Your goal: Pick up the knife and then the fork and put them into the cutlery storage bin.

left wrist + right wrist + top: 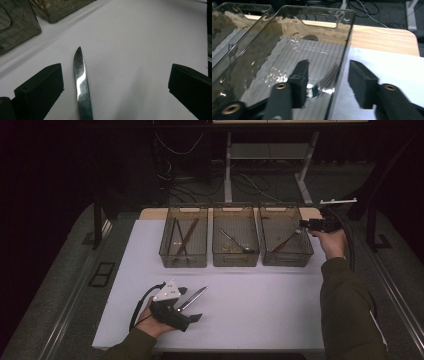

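A table knife (198, 295) lies on the white mat (260, 305) at the front left. My left gripper (190, 304) rests around it, open. In the left gripper view the blade (81, 82) lies between the wide jaws of the gripper (115, 75), closer to the left one and touching neither. At the back right, my right gripper (304, 224) is at the right bin (287, 259). Its open jaws (329, 67) straddle that bin's right wall (342, 50). A blurred fork (329, 78) lies inside the bin between them, and no pad presses on it.
Three clear bins stand in a row at the back of the mat. The left bin (183, 260) holds brown sticks and the middle bin (235, 261) holds a spoon (235, 242). Bare wood tabletop (384, 37) shows behind the bins. Table legs and cables lie beyond.
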Motion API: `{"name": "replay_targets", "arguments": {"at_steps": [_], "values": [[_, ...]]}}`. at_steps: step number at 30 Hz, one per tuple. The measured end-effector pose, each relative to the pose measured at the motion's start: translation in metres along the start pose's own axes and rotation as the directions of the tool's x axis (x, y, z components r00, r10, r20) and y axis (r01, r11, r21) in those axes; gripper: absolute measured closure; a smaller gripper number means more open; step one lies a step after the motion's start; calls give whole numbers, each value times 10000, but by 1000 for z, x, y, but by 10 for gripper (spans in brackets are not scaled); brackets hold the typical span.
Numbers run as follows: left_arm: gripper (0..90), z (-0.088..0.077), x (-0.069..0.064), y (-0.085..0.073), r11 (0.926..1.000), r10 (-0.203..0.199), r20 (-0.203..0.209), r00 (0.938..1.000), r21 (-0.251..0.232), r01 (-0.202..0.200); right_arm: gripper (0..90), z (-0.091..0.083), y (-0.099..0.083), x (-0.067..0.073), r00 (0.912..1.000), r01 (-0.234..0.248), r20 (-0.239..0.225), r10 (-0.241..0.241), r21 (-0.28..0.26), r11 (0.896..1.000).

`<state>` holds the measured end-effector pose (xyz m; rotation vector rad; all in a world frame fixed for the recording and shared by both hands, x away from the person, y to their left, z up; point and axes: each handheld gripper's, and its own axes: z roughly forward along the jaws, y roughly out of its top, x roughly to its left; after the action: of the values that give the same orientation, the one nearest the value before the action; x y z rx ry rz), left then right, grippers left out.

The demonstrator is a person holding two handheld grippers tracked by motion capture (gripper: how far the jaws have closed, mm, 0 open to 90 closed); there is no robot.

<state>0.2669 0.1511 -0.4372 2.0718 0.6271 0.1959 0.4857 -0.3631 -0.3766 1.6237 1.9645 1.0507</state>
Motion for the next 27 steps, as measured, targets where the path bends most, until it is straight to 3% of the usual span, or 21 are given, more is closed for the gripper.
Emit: {"name": "replay_targets", "arguments": {"at_steps": [4, 11, 18, 27], "values": [[0, 0, 0, 0, 10000, 47, -12, 10000, 17, -47, 443, -7, -1, -2, 9997, 31, -222, -35, -173, 9998], [0, 0, 0, 0, 10000, 53, -74, 10000, 55, -53, 344, -23, -4, 9, 9955, 670, -627, -708, -615, 9959], [0, 1, -1, -1, 9995, -47, -271, 9996, 313, 56, 226, -46, -15, 31, 9794, 1403, -1330, -1518, -923, 9858], [0, -2, 0, -1, 9987, -56, -633, 9980, 502, 88, 187, -73, -42, 61, 9622, 2058, -1569, -2228, -1175, 9715]]}}
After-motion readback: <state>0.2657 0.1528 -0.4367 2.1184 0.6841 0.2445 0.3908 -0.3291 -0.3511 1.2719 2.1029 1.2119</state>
